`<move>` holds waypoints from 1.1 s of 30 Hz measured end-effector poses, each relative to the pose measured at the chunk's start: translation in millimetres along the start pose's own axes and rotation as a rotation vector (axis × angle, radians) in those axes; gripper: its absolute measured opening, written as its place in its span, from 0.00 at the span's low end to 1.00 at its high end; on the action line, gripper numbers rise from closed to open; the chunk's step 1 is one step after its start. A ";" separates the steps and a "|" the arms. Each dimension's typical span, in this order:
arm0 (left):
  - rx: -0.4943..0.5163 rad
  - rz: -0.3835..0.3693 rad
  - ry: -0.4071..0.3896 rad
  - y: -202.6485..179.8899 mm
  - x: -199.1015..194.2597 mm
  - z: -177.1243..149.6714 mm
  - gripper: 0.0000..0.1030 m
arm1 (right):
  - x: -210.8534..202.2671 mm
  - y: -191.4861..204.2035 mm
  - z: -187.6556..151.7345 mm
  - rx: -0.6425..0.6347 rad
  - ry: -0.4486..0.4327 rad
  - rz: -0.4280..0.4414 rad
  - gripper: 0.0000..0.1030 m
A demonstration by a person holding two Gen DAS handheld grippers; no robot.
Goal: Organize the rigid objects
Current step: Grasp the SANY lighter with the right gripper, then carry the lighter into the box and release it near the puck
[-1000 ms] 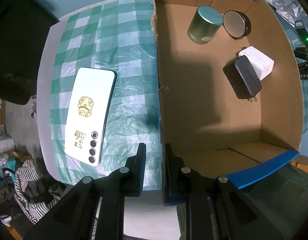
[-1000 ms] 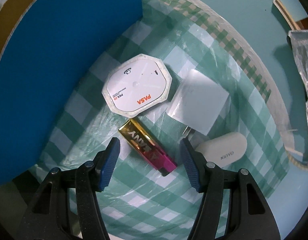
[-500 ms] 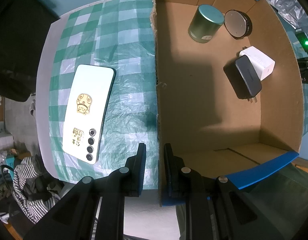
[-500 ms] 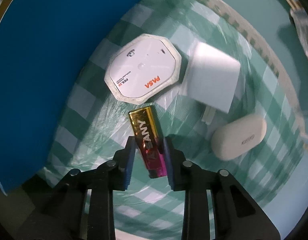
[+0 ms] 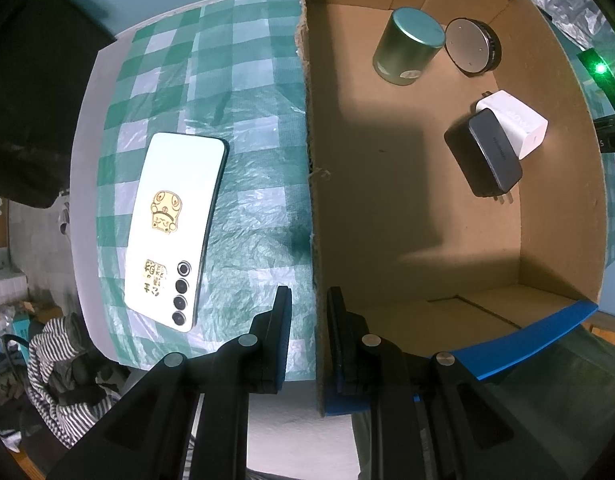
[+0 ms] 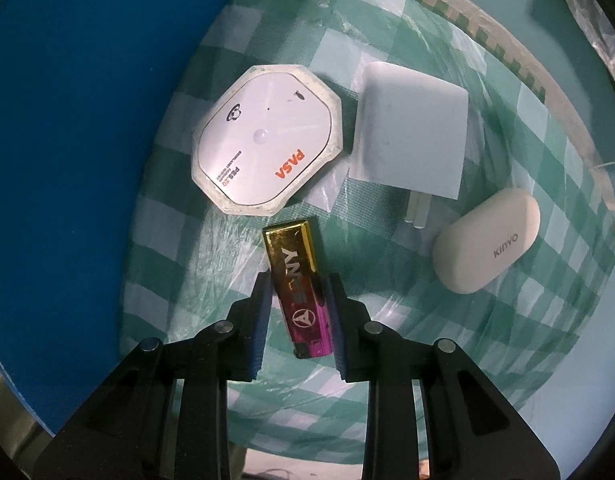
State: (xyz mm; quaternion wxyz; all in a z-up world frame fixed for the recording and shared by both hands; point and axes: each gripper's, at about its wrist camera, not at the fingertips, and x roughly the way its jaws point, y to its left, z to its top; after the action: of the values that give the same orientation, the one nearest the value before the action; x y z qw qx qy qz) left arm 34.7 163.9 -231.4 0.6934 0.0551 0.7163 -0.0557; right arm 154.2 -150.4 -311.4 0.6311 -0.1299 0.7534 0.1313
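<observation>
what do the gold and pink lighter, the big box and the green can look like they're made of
Lighter: apparently metal with a mirror-like gold-to-pink plating, judging by sharp reflections; could be plated plastic.
Box: corrugated cardboard, matte brown inside, with a frayed cut edge; blue outer face.
Green can: likely metal, satin green, with a soft sheen on its flat end.

Your right gripper (image 6: 295, 300): blue pads clamped on the gold-and-magenta metallic lighter (image 6: 297, 292). Just above the lighter, a white octagonal plastic device (image 6: 267, 138); upper right, white square charger (image 6: 411, 128); right, white oval earbud case (image 6: 485, 250).
</observation>
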 end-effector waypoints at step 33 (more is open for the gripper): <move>0.020 -0.007 -0.001 -3.7 -2.5 -0.2 0.18 | -84.9 31.9 -50.0 0.072 -0.136 0.080 0.21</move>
State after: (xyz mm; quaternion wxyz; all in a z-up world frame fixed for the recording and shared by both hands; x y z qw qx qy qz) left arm 34.0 160.3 -228.9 0.6929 0.0596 0.7155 -0.0654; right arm 111.2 -136.2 -218.2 0.6795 -0.0678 0.7175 0.1376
